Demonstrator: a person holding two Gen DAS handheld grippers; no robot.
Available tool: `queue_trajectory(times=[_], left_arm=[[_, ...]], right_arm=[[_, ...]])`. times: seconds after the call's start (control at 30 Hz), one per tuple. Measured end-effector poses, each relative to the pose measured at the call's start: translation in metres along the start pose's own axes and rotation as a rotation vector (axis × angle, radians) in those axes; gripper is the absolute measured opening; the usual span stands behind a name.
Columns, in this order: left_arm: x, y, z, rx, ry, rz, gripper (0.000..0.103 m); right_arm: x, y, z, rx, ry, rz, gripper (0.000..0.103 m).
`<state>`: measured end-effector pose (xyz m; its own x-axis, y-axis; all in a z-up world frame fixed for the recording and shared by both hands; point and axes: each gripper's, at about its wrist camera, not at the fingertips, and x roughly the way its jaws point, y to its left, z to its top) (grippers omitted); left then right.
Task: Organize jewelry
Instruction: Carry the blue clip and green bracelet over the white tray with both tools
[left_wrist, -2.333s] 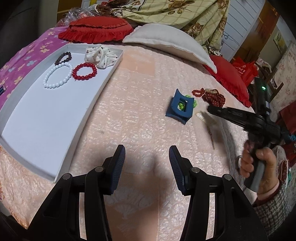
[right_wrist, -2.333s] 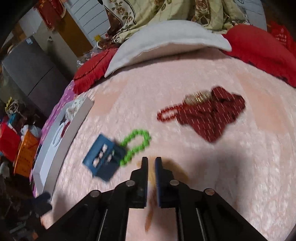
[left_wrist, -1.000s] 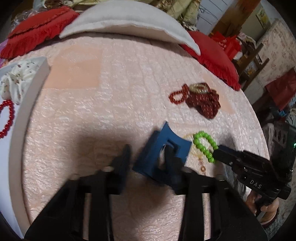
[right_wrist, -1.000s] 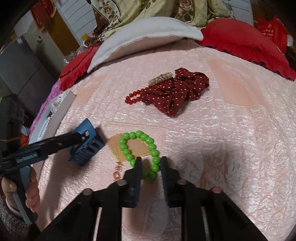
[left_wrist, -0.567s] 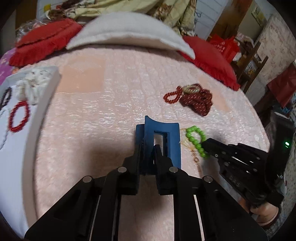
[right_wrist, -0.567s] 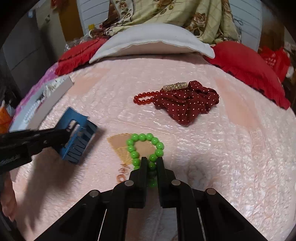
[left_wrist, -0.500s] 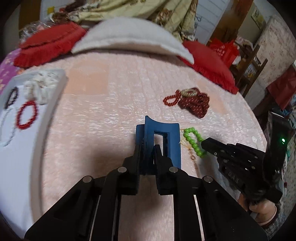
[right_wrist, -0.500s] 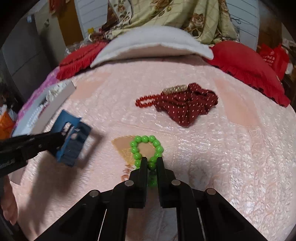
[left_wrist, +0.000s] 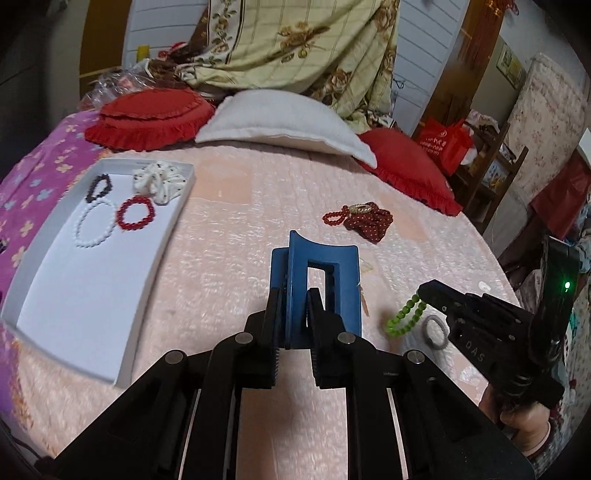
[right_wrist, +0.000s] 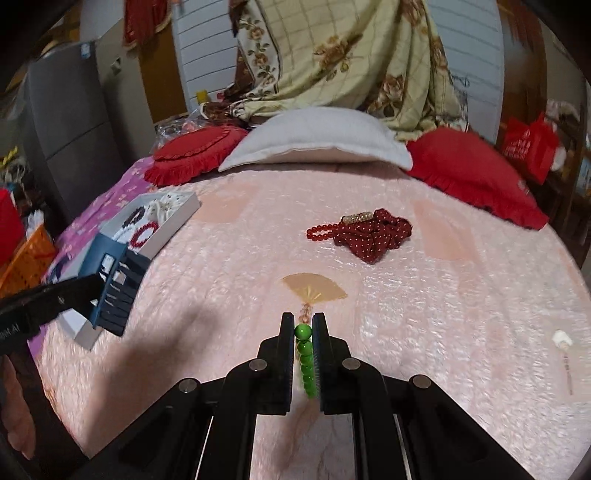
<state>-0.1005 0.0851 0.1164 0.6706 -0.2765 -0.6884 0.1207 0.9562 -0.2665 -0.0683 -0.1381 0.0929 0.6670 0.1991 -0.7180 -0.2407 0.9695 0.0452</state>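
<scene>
Green bead bracelet (right_wrist: 305, 354) between right hand-held gripper (right_wrist: 303, 322) pads

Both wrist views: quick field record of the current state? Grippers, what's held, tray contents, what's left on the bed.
left gripper: shut on blue hair claw, lifted off the bed
right gripper: shut on green bead bracelet, which hangs between its fingers
white tray: holds dark bracelet, white bracelet, red bracelet, white scrunchie
still on pink bedspread: red bead strand, gold piece, dark red dotted scrunchie
grey ring: by the right gripper; resting place unclear
</scene>
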Motion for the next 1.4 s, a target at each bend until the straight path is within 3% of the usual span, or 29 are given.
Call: queue_trajectory(times=[0.3, 0.73, 1.1, 1.4], left_arm=[[-0.047, 0.013, -0.019, -0.012, -0.076, 0.057, 0.012], [-0.082, 0.052, -0.039, -0.074, -0.129, 0.117, 0.012], [-0.093, 0.103, -0.046, -0.148, -0.152, 0.149, 0.012], [-0.059, 0.165, -0.006, -0.239, -0.152, 0.166, 0.012]], right_arm=[[-0.039, 0.044, -0.014, -0.143, -0.039, -0.107, 0.009], [-0.069, 0.088, -0.022, -0.242, -0.08, -0.109, 0.009], [-0.063, 0.116, -0.018, -0.274, -0.06, -0.06, 0.009], [-0.03, 0.145, 0.009, -0.285, -0.006, 0.032, 0.009]])
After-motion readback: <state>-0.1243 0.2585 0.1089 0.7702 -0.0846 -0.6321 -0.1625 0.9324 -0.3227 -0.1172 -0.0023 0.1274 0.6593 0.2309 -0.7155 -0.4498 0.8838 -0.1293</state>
